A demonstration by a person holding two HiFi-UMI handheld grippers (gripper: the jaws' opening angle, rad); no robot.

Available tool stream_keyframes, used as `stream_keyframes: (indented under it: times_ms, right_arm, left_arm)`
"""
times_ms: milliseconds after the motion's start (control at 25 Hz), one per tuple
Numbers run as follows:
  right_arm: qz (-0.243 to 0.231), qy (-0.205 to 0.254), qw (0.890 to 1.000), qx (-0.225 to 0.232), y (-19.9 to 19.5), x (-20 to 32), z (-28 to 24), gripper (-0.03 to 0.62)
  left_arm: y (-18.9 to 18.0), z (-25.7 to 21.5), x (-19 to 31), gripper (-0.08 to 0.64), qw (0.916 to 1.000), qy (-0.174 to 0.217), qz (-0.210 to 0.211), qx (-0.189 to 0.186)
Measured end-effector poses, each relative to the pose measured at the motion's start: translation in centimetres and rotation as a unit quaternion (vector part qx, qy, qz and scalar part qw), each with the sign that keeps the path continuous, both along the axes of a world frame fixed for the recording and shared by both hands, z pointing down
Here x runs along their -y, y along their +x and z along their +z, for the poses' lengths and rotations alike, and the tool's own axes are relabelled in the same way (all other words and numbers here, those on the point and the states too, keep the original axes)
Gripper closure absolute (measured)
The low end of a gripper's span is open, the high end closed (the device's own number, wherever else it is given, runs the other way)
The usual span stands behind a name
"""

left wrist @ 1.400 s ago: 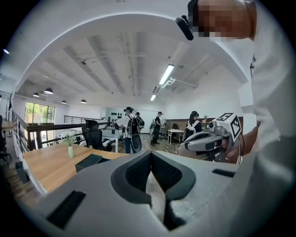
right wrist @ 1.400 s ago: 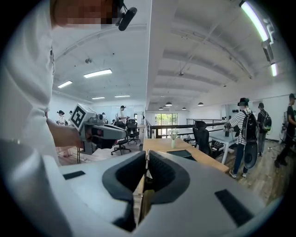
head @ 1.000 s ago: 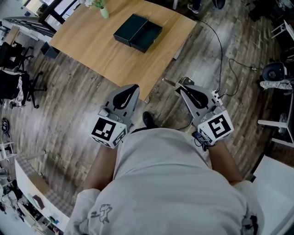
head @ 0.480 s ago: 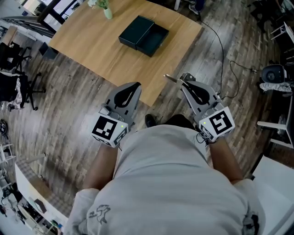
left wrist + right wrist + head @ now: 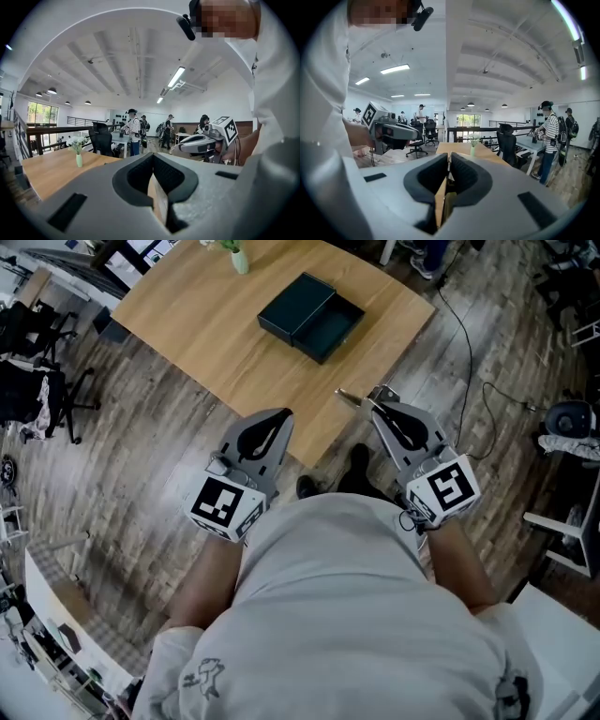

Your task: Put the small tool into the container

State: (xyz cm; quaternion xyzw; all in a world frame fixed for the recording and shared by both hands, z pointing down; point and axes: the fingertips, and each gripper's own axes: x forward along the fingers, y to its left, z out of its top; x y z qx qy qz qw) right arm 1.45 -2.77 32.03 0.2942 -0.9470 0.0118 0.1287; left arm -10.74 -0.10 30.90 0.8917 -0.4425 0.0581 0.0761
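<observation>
Pale wood fills the top of my head view. That's the worktop (image 5: 206, 315), and the container (image 5: 311, 304) sits on it, a dark box lying open in two halves side by side.

Copy. Where's the small tool?

In my right hand-held gripper (image 5: 378, 399). The jaws are clenched on it, and a thin metal end of the small tool (image 5: 348, 397) pokes out past the tips, right at the worktop's near edge. It's well apart from the container, with bare wood between the two.

What does that gripper's own camera give you?

In the right gripper view the dark pads are drawn close, with a thin piece pinched low between them. The worktop stretches away beyond the tips.

And your left side?

My left hand-held gripper (image 5: 278, 418) is clenched on nothing, jaws together, tips showing against the worktop's near corner. The plank floor (image 5: 141, 456) is below me, and I'm holding both tools out in front of my chest. From the left gripper view I can see the right one off to the side, and a small vase (image 5: 78, 159) with a sprig standing on the worktop.
</observation>
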Motion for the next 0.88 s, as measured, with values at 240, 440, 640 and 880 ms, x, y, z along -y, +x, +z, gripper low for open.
stream_keyframes:
  times_ms: [240,440,640,880]
  right_arm:
    - [-0.048,-0.008,0.999,0.005,1.0,4.3,0.5,0.563]
    - [-0.092,-0.018,0.996,0.009,1.8,7.8,0.9,0.563]
    - [-0.137,-0.024,0.990,0.010,2.8,10.5,1.3,0.563]
    - [-0.176,-0.040,0.984,0.010,2.6,12.3,2.5,0.563]
  left_arm:
    - [1.4,0.5,2.9,0.554,0.9988,-0.013,-0.046,0.002]
    - [3.1,0.5,5.8,0.554,0.9960,-0.017,-0.088,-0.004]
    - [5.2,1.0,8.1,0.554,0.9923,-0.023,-0.122,-0.005]
    - [5.6,1.8,8.9,0.554,0.9871,-0.029,-0.157,-0.006]
